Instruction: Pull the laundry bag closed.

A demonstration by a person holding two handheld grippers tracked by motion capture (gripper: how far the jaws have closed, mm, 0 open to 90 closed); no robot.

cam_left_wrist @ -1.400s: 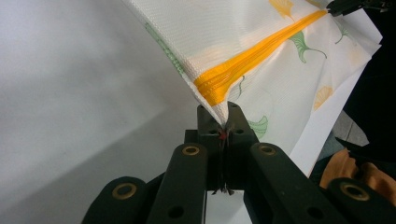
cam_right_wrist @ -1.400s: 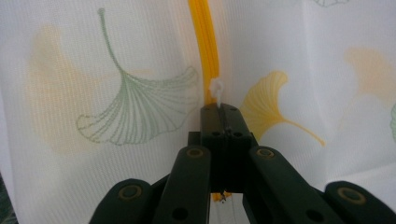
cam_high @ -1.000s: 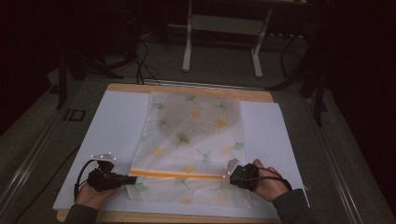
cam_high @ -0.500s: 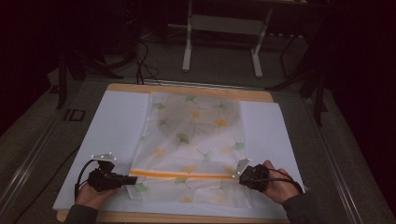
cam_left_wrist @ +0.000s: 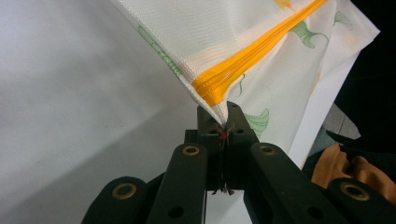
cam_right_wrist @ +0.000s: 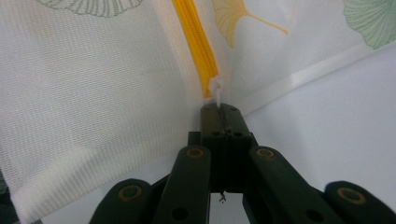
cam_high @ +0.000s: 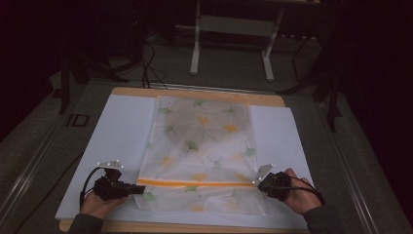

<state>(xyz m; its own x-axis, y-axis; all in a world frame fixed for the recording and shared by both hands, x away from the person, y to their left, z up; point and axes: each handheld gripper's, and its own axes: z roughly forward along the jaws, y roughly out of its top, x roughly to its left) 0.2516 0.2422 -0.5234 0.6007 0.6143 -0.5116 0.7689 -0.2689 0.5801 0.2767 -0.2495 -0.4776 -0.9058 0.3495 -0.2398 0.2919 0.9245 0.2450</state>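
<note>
A white mesh bag [cam_high: 204, 141] printed with green and orange leaves lies flat on a white sheet [cam_high: 122, 131]. An orange zipper [cam_high: 195, 183] runs across its near end. My left gripper [cam_high: 141, 187] is at the zipper's left end. In the left gripper view the gripper [cam_left_wrist: 223, 123] is shut on the bag's corner just below the zipper [cam_left_wrist: 243, 65]. My right gripper [cam_high: 257, 183] is at the zipper's right end. In the right gripper view the gripper [cam_right_wrist: 223, 112] is shut on the small white zipper pull [cam_right_wrist: 216, 88], with mesh [cam_right_wrist: 93, 70] spread beyond.
The white sheet covers a wooden table [cam_high: 136, 91] with its edge showing at the back. Beyond it stand a white frame's legs [cam_high: 196, 53] and floor cables [cam_high: 151, 63]. A black tag [cam_high: 78, 120] lies left of the table. Orange cloth [cam_left_wrist: 345, 168] shows past the table edge.
My right gripper has moved right along the zipper line to the bag's right edge, taking the pull with it. The left gripper has stayed at the left end.
</note>
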